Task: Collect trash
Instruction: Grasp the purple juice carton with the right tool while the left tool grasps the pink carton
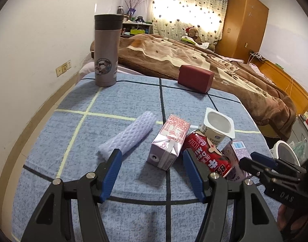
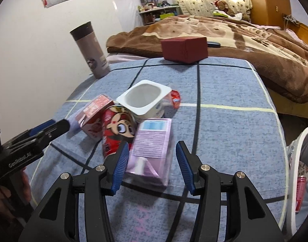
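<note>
The trash, a pink and red rectangular paper drink carton (image 1: 168,142), lies between the blue pads of our left hand-held gripper (image 1: 151,162), half open and empty. Our right hand-held gripper (image 2: 151,155) straddles the pale purple paper carton (image 2: 151,147), pads not pressing, so we judge both are lined up to grasp.

Both wrist views look down closely, sharing the red can (image 1: 210,155).

Red can (image 2: 113,133) half hidden behind purple carton (image 2: 151,141) in right wrist view. Small red wrapper (image 2: 175,98) mostly tucked behind yogurt cup (image 2: 143,96). White bin (image 2: 295,181) cut off at right edge, contents unclear. Shelf clutter (image 1: 136,27) too small to tell. Purple carton's print blurred.
</note>
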### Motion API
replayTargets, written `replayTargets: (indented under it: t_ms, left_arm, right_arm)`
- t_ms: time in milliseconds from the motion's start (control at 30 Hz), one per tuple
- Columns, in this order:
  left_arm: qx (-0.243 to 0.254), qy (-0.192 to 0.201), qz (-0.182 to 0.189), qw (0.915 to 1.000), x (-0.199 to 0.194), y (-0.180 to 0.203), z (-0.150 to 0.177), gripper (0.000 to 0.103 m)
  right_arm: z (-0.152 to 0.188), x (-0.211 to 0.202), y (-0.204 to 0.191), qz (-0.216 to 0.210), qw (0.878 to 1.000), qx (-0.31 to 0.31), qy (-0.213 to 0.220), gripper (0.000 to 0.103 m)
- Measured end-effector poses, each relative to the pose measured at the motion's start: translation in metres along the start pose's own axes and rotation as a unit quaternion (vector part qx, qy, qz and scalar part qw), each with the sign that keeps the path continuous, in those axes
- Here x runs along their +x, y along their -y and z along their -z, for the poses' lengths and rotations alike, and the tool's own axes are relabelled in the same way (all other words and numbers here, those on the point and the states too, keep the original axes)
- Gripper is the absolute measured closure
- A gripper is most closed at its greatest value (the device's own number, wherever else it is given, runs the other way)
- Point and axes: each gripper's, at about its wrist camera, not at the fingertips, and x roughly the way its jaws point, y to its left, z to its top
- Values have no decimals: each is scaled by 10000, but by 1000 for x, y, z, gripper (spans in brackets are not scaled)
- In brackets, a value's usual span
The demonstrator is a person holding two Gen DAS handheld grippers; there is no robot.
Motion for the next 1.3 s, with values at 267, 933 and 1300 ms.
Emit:
replayTargets:
  t_ms: [267,933,1300]
  left_arm:
    - [124,-69,89,9999,10,7,-6,38]
    - [435,-453,25,9980,61,19,-15,38]
    - [546,-549,-57,9970,79,26,-17,40]
  right_arm:
    - [1,12,3,267,9995,18,-159,53]
    - [6,15,9,682,9976,-97,-52,64]
    - [8,21,17,689,9976,-11,-103,64]
